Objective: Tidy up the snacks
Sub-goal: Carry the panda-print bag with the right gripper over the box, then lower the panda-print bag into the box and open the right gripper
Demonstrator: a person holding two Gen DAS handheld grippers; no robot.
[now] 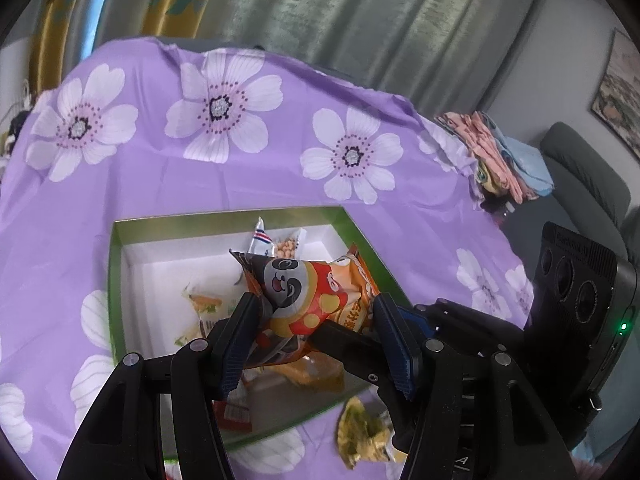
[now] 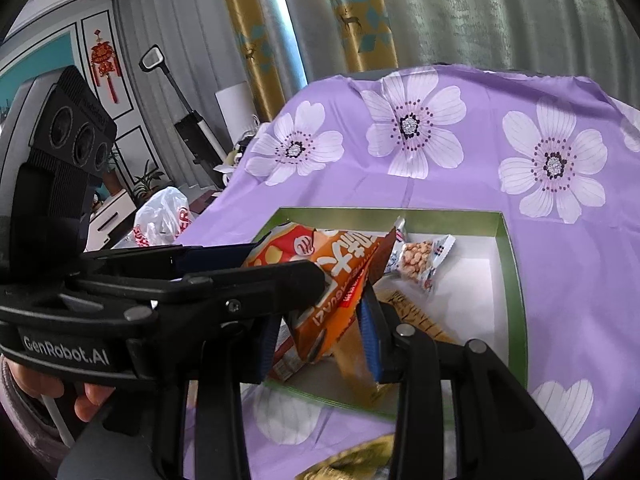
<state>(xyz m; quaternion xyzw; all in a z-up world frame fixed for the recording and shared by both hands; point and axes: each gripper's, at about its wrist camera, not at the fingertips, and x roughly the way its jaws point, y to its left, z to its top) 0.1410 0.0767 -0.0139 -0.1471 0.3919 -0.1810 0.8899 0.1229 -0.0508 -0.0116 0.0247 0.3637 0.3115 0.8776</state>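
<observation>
My left gripper (image 1: 316,320) is shut on an orange panda snack bag (image 1: 316,292) and holds it over the green-rimmed white box (image 1: 116,280). The same bag (image 2: 336,280) shows in the right wrist view, with the left gripper crossing in from the left. My right gripper (image 2: 320,340) is open around the bag's lower end, over the box (image 2: 512,280). The box holds a peanut pack (image 2: 420,260), a striped yellow pack (image 2: 416,316) and other snacks. A crumpled yellow-green pack (image 1: 364,436) lies on the cloth in front of the box.
The table wears a purple flowered cloth (image 1: 240,176). Folded pink and blue cloths (image 1: 504,156) lie at its right edge. A white plastic bag (image 2: 164,216) and a vacuum (image 2: 192,120) stand left of the table. Curtains hang behind.
</observation>
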